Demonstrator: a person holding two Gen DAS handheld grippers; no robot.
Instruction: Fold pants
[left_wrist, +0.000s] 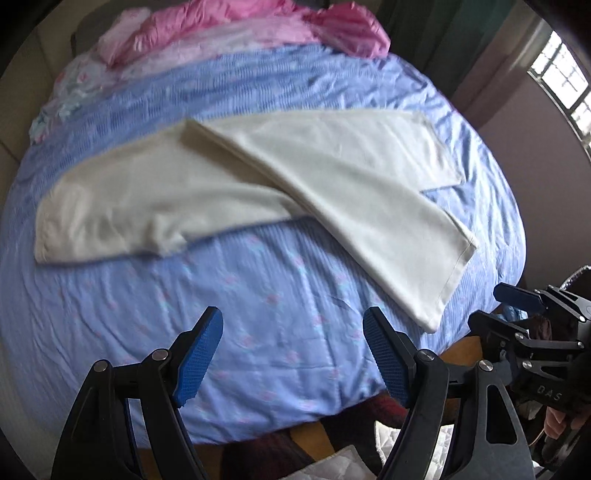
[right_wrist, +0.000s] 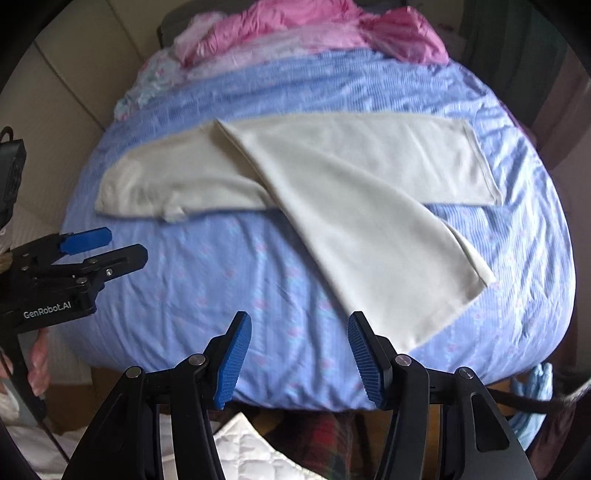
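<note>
Cream pants (left_wrist: 258, 184) (right_wrist: 332, 177) lie flat on a blue bedspread (left_wrist: 184, 295) (right_wrist: 184, 277). The waist end is at the left and the legs splay to the right. The upper leg runs across the bed, while the lower leg slants toward the near right edge. My left gripper (left_wrist: 293, 317) hovers open over the near part of the bed with nothing between its blue pads (left_wrist: 201, 354). My right gripper (right_wrist: 299, 321) is open too and empty, just short of the slanted leg's hem. Each gripper shows in the other's view, the right (left_wrist: 495, 310) and the left (right_wrist: 118, 245).
A pink quilt (left_wrist: 240, 26) (right_wrist: 295, 26) is bunched at the bed's far end. A plaid blanket (right_wrist: 332, 435) and a white quilted pad (right_wrist: 251, 454) lie below the near edge. A window (left_wrist: 561, 81) is at the far right, and a light-blue cloth (right_wrist: 535, 406) hangs by the right corner.
</note>
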